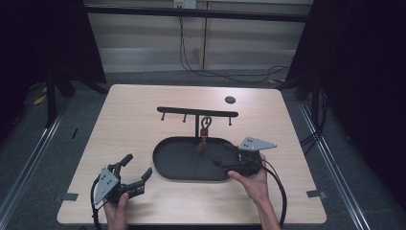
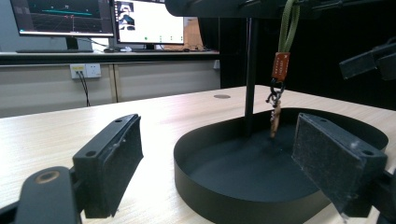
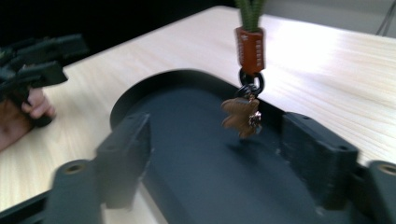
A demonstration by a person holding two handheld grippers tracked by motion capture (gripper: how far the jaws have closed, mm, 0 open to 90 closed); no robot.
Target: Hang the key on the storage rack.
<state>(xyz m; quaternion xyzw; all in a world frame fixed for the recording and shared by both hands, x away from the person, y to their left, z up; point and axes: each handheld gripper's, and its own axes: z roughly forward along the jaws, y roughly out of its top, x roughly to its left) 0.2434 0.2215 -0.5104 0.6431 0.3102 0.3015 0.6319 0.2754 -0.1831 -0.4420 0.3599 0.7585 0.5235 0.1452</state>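
Note:
A black oval tray [image 1: 163,160] lies mid-table with a T-shaped hook stand [image 1: 191,111] rising from its far side. A keychain [image 1: 205,130] hangs from one hook: green loop, brown leather tag [image 3: 250,44], black ring and a brown leaf charm [image 3: 241,116] just above the tray floor [image 3: 187,144]. My right gripper [image 1: 221,164] is open over the tray's right end, its jaws either side of the charm and short of it [image 3: 217,128]. My left gripper [image 1: 138,168] stands open on the table left of the tray, facing the tray rim [image 2: 224,198] and the stand's pole [image 2: 252,70].
A small dark round cap [image 1: 230,99] sits in the tabletop behind the stand. Tape marks [image 1: 70,196] lie at the near corners. Monitors [image 2: 65,16] stand on a bench beyond the table. The left hand and its gripper [image 3: 37,65] appear far off in the right gripper view.

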